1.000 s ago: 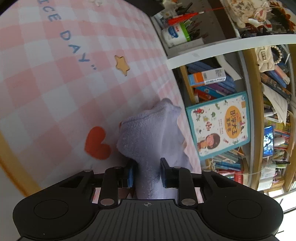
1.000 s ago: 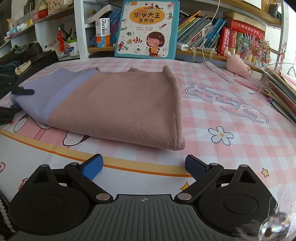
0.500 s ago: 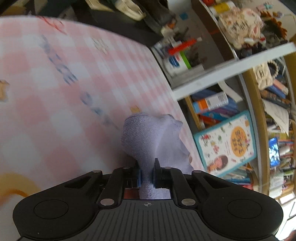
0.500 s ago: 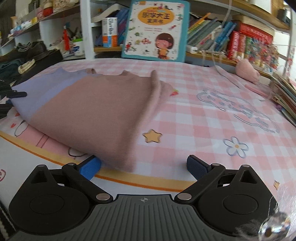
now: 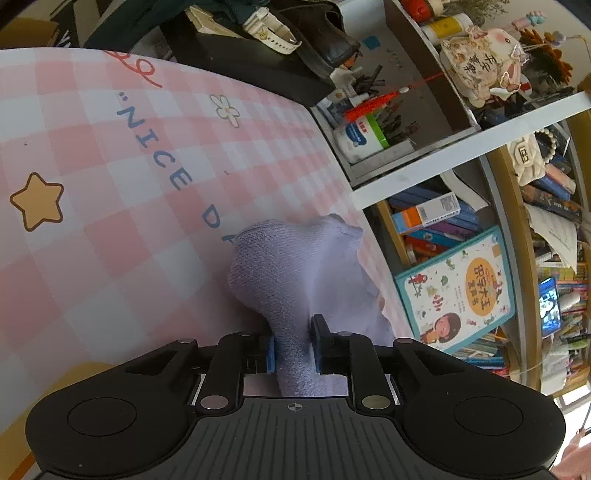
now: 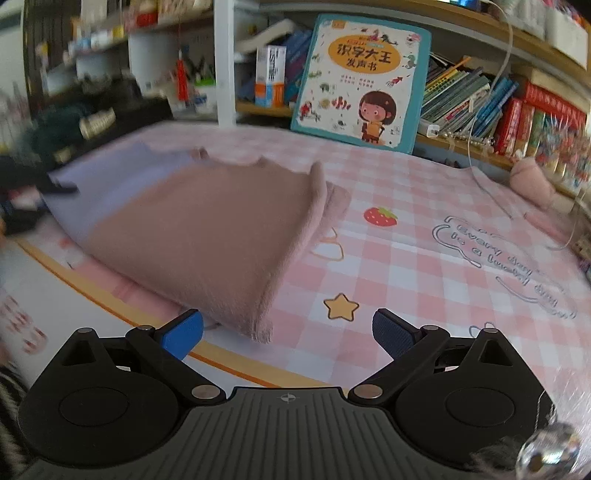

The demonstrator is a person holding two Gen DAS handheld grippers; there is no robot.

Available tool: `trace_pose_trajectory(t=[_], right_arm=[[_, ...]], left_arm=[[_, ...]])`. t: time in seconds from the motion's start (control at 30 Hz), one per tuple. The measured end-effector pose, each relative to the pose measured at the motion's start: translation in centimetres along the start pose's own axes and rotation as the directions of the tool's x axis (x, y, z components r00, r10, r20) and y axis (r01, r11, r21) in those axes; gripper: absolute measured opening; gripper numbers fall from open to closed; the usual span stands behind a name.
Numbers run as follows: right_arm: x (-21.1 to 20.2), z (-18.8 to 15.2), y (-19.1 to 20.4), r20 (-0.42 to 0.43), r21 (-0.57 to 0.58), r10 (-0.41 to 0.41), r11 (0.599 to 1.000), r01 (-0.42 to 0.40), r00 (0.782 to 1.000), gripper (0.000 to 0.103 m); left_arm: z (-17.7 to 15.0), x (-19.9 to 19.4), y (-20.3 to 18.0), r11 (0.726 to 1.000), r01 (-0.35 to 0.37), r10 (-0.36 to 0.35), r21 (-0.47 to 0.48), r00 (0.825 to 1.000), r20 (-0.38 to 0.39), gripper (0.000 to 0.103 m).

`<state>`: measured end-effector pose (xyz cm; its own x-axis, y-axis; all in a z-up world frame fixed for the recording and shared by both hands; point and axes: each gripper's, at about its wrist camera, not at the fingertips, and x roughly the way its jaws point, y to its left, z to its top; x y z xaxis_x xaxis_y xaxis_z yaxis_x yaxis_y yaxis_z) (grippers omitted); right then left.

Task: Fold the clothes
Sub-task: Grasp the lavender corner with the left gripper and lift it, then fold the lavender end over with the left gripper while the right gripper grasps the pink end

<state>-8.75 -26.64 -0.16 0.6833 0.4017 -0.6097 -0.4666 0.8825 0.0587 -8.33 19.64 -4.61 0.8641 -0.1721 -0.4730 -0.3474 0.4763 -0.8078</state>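
A folded knit sweater (image 6: 207, 236), dusty pink with a lavender end, lies on the pink checked tablecloth (image 6: 424, 266). My left gripper (image 5: 293, 347) is shut on the lavender part of the sweater (image 5: 295, 273), bunched between its blue pads. It also shows at the left edge of the right wrist view (image 6: 55, 188). My right gripper (image 6: 288, 332) is open and empty, just in front of the sweater's near pink corner, above the cloth.
A picture book (image 6: 360, 81) leans on a shelf of books (image 6: 517, 110) behind the table. A pink plush (image 6: 532, 181) and a white cable (image 6: 491, 184) lie at the far right. Dark shoes and clutter (image 5: 295, 33) sit beyond the left end.
The sweater has been dragged left across the cloth by my left gripper, uncovering the star and strawberry prints. My right gripper stayed open near the pink corner.
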Motion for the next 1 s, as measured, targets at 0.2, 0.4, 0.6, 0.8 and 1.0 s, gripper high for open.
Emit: trace_pose_trajectory(t=[0.2,0.4,0.6,0.8,1.0], right_arm=[[0.4,1.6,-2.3,0.072,0.170,0.067,0.982,-0.078,0.995,0.080],[3.0,1.9,-3.3,0.032,0.253,0.073,0.964,-0.079,0.997,0.031],[4.0,1.0,-4.3,0.032,0.352,0.114,0.929,-0.118,0.993,0.024],[4.0,0.2,-4.8,0.064,0.402,0.135,0.904,-0.150,0.989,0.024],[3.9,-0.1,-4.7,0.074,0.392,0.128,0.908,-0.147,0.989,0.023]], left_arm=[[0.0,0.1,0.0,1.000,0.002,-0.002,0.002,1.000,-0.002,0.019],[0.0,0.2,0.1,1.000,0.005,-0.005,0.003,1.000,-0.007,0.019],[-0.1,0.2,0.1,0.999,0.005,-0.004,0.034,1.000,-0.003,0.019],[0.0,0.4,-0.3,0.997,0.003,-0.003,0.074,1.000,-0.007,0.018],[-0.1,0.4,-0.9,0.992,-0.001,0.001,0.124,1.000,0.000,0.014]])
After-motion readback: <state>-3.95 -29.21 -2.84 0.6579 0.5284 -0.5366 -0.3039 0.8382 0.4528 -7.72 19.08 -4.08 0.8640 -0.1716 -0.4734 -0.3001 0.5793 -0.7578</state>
